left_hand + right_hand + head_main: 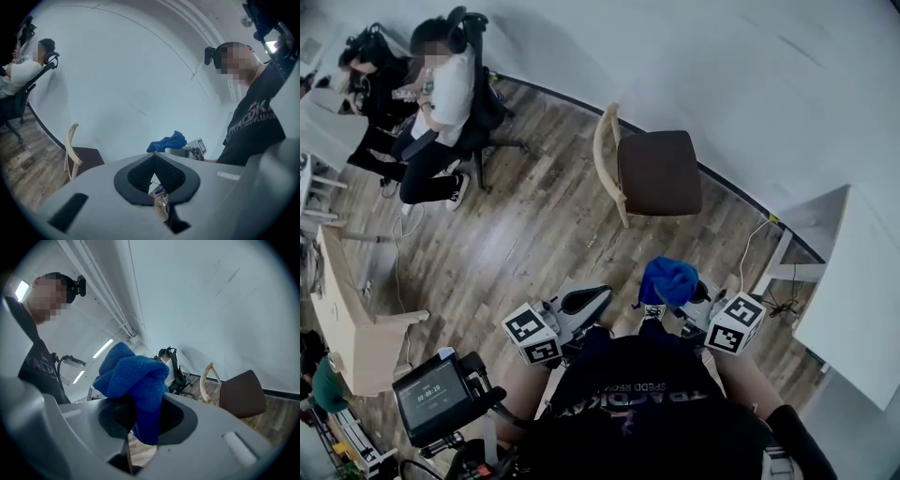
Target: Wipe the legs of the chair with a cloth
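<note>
A chair point(659, 172) with a brown seat and a pale curved wooden back stands on the wood floor by the wall, in front of me. Its legs are mostly hidden under the seat. My right gripper point(675, 298) is shut on a bunched blue cloth point(668, 279), held close to my body and well short of the chair. In the right gripper view the cloth point(133, 376) bulges out above the jaws, and the chair point(240, 392) is off to the right. My left gripper point(584, 302) is beside the right one, shut on nothing point(154, 177). Its view shows the chair point(79, 159) and the cloth point(168, 142).
A person sits in a black office chair point(478, 112) at the far left. A cardboard box point(347, 309) stands at the left. A white table point(853, 281) is at the right, with cables point(773, 302) on the floor beside it. A small screen device point(431, 394) is near my left side.
</note>
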The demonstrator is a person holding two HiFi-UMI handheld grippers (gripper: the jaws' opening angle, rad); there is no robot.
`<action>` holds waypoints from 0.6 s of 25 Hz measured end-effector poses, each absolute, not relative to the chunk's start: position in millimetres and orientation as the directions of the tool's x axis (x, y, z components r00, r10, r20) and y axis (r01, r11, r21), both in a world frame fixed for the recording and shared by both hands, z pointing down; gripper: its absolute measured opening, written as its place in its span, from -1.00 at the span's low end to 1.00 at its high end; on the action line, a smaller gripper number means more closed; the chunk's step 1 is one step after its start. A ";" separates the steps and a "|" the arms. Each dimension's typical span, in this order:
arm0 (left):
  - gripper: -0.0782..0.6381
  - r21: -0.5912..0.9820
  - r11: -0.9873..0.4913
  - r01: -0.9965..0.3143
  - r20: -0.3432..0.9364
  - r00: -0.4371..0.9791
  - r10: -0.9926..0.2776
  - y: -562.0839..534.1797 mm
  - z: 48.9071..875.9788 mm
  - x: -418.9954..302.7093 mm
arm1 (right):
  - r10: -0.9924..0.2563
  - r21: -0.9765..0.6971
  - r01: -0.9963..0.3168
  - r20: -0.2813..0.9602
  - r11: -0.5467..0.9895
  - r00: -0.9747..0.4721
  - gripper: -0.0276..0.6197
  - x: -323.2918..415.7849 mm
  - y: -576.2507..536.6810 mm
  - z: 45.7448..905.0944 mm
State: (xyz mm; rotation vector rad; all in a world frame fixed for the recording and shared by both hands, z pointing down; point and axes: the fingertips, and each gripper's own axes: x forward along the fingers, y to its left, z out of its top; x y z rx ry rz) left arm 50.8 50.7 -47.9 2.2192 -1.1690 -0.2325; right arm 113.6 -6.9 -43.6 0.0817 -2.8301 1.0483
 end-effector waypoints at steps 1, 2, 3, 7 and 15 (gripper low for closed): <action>-0.78 0.597 -0.412 -0.688 0.121 0.586 -0.802 48.5 -51.0 51.0 | 0.003 -0.642 -0.086 0.136 0.761 -0.991 -0.60 114.5 -8.1 -44.9; -0.78 0.602 -0.403 -0.690 0.121 0.577 -0.808 46.4 -53.0 51.8 | 0.014 -0.640 -0.081 0.142 0.764 -0.990 -0.60 115.5 -9.5 -45.0; -0.78 0.605 -0.393 -0.692 0.122 0.569 -0.813 44.9 -54.1 53.0 | 0.024 -0.638 -0.078 0.150 0.766 -0.988 -0.60 116.8 -10.7 -44.2; -0.78 0.624 -0.368 -0.690 0.124 0.552 -0.825 45.2 -53.3 60.4 | 0.054 -0.650 -0.071 0.170 0.756 -0.984 -0.60 121.7 -11.6 -39.3; -0.78 0.630 -0.409 -0.660 0.121 0.603 -0.788 53.8 -47.6 73.9 | 0.028 -0.664 -0.089 0.163 0.743 -0.986 -0.60 123.7 3.6 -35.3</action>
